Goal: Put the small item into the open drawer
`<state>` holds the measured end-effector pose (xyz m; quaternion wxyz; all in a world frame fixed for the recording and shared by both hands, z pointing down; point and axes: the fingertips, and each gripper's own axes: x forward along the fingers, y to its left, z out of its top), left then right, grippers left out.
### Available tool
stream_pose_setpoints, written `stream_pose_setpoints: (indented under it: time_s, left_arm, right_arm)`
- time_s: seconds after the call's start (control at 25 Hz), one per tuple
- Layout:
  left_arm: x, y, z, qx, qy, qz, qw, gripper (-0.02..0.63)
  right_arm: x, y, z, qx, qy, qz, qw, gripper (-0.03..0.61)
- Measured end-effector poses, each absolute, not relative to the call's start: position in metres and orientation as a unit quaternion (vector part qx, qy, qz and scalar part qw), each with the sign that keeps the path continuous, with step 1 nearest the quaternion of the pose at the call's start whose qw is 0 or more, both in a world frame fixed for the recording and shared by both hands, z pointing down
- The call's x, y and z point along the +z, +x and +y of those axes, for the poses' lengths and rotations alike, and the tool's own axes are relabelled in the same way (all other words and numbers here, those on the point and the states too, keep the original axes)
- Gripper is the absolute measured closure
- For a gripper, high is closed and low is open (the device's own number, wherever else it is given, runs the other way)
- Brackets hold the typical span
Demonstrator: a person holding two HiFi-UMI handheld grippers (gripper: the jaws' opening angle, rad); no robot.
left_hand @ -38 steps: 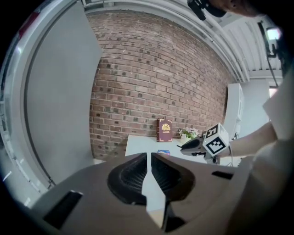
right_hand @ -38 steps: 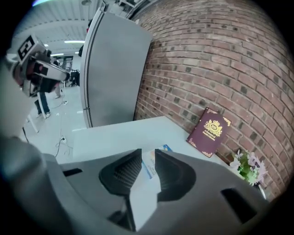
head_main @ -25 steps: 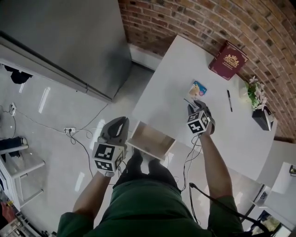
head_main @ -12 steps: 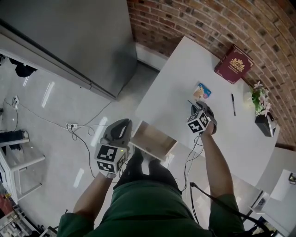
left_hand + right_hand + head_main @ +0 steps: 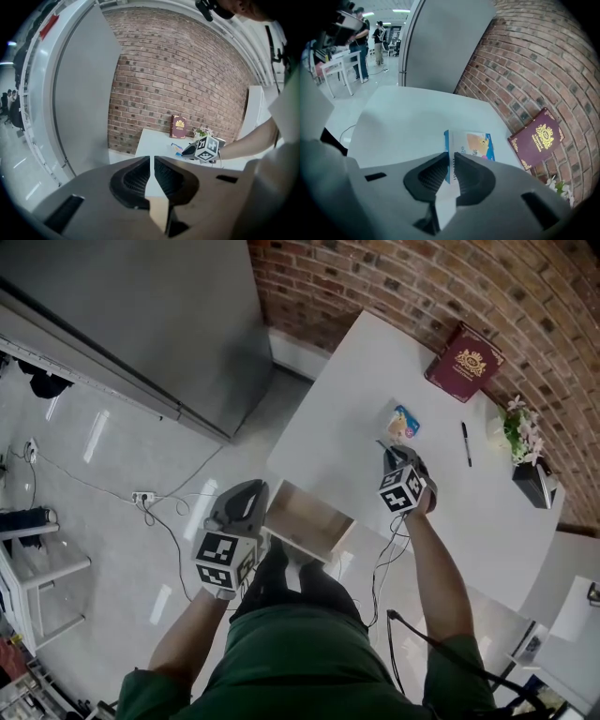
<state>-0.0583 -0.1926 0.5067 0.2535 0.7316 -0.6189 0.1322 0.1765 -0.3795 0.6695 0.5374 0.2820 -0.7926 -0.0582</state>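
The open drawer (image 5: 307,521), low in the middle, shows its bare wooden bottom. The small box (image 5: 401,422) lies on the white worktop (image 5: 347,390), up and right of it. The right gripper (image 5: 385,454) has just been closing and pinches the box's near edge. The left gripper (image 5: 246,491), left of the drawer, has its jaws together.

My right gripper (image 5: 386,452) is out over the white table (image 5: 356,390), jaws just closing on the near edge of the small box (image 5: 403,420). My left gripper (image 5: 246,491) hovers just left of the open drawer (image 5: 307,521). Beyond: 1 maroon book (image 5: 461,349), 1 pen (image 5: 466,442), 1 plant (image 5: 518,430).
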Motion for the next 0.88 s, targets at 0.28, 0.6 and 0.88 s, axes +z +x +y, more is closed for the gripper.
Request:
stream_pose_setpoints:
  time_s: [0.28, 0.6, 0.88]
  left_arm:
    - [0.502, -0.039, -0.184, 0.119, 0.735, -0.624, 0.239, 0.589]
    - [0.500, -0.019, -0.158, 0.118, 0.724, -0.641, 0.226, 0.589]
    - [0.499, -0.010, -0.130, 0.112, 0.705, -0.657, 0.242, 0.589]
  right_arm:
    - [0.638, 0.174, -0.358, -0.042, 0.283, -0.829, 0.480, 0.541]
    - [0.601, 0.171, -0.324, -0.017, 0.272, -0.871, 0.408, 0.543]
    - [0.570, 0.152, -0.280, -0.004, 0.227, -0.908, 0.353, 0.543]
